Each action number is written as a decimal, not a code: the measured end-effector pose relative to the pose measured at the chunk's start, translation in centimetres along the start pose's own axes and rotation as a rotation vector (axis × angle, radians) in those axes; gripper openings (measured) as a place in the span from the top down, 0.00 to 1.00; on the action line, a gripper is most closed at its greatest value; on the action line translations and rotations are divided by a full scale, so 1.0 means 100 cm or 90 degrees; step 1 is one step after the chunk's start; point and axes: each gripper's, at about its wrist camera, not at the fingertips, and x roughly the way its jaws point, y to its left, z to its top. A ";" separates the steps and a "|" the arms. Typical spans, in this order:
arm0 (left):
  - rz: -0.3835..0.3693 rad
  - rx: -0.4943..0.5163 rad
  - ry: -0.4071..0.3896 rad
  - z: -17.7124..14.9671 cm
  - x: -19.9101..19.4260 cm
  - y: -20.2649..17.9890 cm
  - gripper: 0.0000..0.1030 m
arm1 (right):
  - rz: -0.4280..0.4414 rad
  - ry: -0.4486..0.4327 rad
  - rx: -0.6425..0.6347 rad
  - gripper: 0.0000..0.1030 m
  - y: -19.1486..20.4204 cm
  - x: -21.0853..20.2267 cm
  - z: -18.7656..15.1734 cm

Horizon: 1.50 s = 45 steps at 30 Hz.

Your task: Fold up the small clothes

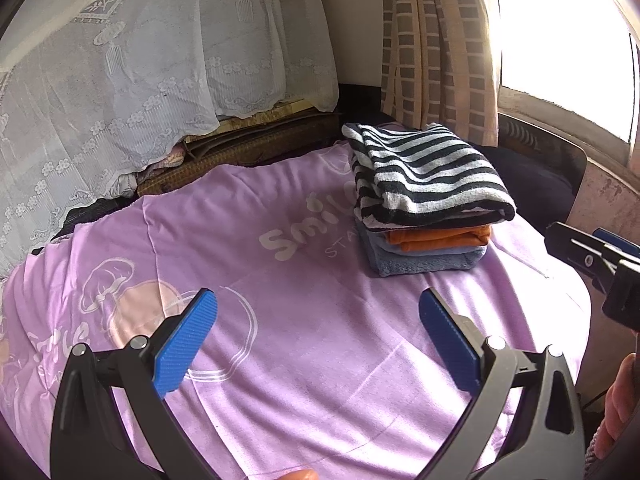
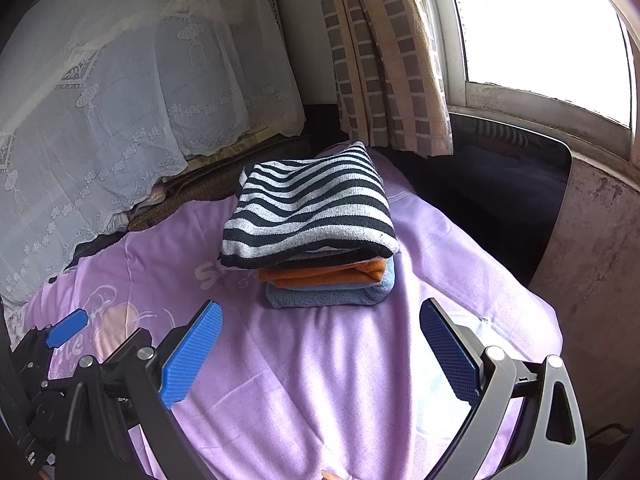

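Note:
A stack of folded clothes rests on the purple bed cover (image 1: 304, 320) (image 2: 320, 360). On top lies a black-and-white striped garment (image 1: 424, 172) (image 2: 308, 208), under it an orange piece (image 1: 440, 238) (image 2: 324, 274), and at the bottom a blue-grey piece (image 1: 424, 262) (image 2: 324, 296). My left gripper (image 1: 318, 300) hovers open over bare cover, near and left of the stack. My right gripper (image 2: 320, 312) is open too, just in front of the stack, holding nothing. The right gripper's fingers (image 1: 592, 248) show at the right edge of the left wrist view.
A white lace cloth (image 1: 120, 80) drapes over bulky items behind the bed. A checked curtain (image 2: 384, 52) hangs by a bright window (image 2: 540, 24). A dark panel (image 2: 500, 184) and a concrete ledge (image 2: 592, 248) stand to the right. A hand (image 1: 616, 408) holds the gripper.

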 end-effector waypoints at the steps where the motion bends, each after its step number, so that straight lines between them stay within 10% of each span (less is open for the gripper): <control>1: -0.001 0.000 0.000 0.000 0.000 0.000 0.05 | 0.000 0.000 -0.001 0.03 0.000 0.000 -0.001; 45: 0.001 0.003 -0.004 0.000 -0.003 -0.004 0.05 | 0.008 -0.010 -0.017 0.03 0.007 -0.009 -0.001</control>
